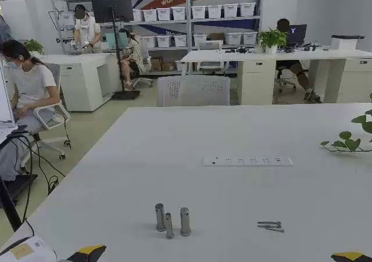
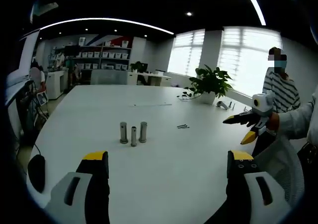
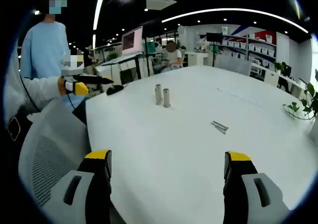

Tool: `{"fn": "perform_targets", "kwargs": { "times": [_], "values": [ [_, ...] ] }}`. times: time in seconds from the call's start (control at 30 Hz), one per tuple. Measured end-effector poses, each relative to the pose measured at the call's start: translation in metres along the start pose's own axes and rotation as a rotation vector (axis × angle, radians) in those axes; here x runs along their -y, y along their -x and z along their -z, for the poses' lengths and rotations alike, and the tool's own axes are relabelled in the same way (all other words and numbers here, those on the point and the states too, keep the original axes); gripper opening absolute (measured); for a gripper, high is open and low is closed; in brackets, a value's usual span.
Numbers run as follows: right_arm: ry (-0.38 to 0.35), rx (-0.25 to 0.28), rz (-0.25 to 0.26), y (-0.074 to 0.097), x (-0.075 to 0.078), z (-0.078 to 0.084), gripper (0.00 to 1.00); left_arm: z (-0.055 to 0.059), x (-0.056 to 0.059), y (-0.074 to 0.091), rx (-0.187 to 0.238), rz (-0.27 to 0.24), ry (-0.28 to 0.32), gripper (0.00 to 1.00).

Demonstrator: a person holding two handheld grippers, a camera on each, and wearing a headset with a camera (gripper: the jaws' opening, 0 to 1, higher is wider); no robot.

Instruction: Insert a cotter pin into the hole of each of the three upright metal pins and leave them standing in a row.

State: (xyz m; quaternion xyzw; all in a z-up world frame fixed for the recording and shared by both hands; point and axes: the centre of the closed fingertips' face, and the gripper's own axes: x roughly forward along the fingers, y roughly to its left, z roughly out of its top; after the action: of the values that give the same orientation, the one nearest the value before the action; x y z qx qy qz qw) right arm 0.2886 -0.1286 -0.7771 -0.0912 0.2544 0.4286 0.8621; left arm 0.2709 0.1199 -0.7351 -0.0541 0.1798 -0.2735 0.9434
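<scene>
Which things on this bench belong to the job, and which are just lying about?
Job: three metal pins, cotter pins, left hand-held gripper, right hand-held gripper, both open.
Lying about: power strip, plant, paper.

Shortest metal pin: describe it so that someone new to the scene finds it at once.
On the big white table, near its front edge, three upright metal pins stand clustered, left of the loose cotter pins. The one wanted is the middle pin, nearest the viewer, shorter and slimmer than the two flanking it.
</scene>
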Motion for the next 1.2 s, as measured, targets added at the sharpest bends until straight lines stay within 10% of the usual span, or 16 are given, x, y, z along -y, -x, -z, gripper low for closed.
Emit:
{"fn": "perform_targets", "kwargs": {
  "times": [1.2],
  "values": [
    [0.0,-0.007,-0.01,-0.0039,-0.0001,-0.0012,0.94,-0.0008,-0.0046,0.0,-0.01,-0.01,-0.002,1.0]
  ]
}}
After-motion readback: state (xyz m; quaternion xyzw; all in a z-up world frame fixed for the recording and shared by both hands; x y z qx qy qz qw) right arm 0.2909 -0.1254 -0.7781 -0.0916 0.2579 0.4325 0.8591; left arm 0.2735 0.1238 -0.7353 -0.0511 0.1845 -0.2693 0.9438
